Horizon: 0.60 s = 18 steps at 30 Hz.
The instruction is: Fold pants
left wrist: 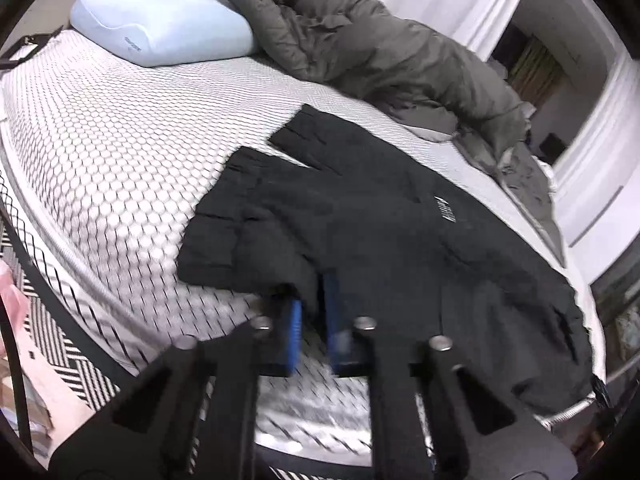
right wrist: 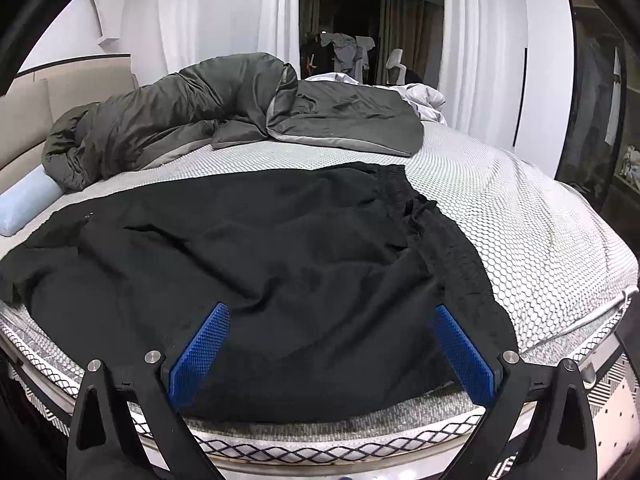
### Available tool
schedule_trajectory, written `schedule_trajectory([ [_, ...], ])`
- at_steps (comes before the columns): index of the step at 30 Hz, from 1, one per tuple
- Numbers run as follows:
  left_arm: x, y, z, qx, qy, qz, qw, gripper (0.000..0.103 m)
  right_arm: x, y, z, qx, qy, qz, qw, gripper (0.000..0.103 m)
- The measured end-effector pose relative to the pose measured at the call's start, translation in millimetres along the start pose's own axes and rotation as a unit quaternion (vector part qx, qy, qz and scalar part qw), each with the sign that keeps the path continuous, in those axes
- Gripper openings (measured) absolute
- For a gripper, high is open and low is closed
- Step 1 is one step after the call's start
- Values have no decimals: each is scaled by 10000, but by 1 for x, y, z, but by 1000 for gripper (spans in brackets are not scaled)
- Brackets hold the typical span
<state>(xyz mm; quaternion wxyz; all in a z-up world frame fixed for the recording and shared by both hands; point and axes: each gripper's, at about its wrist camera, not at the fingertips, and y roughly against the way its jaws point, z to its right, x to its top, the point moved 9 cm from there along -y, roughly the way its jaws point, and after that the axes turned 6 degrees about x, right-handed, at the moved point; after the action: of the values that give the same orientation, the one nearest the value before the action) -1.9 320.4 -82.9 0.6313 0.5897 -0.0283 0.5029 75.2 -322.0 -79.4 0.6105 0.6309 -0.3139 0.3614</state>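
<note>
Black pants lie spread on the mattress, legs pointing toward the pillow, a small white logo showing. My left gripper is shut on the near edge of the pants, blue pads pinching a fold of cloth. In the right wrist view the pants cover the near part of the mattress, waistband at the right. My right gripper is open, its blue pads wide apart over the near edge of the pants, holding nothing.
A dark grey duvet is bunched along the far side of the bed, also in the right wrist view. A light blue pillow lies at the head. A patterned rug lies beside the bed. White curtains hang behind.
</note>
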Motion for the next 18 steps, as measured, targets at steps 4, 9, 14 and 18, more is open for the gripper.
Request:
schedule_trajectory([
  [4, 26, 8, -13, 116, -171, 432, 9989, 1, -8, -8, 16, -101, -213, -199, 9995, 103],
  [9, 29, -12, -34, 293, -205, 53, 9993, 2, -16, 1, 53, -252, -682, -194, 9972, 103],
  [14, 26, -6, -32, 346, -242, 182, 9989, 2, -30, -13, 94, 418, -2243, -436, 9726, 103],
  [18, 23, -4, -33, 354, -195, 175, 9990, 2, -41, -34, 115, 771, -3238, -615, 9410, 85],
])
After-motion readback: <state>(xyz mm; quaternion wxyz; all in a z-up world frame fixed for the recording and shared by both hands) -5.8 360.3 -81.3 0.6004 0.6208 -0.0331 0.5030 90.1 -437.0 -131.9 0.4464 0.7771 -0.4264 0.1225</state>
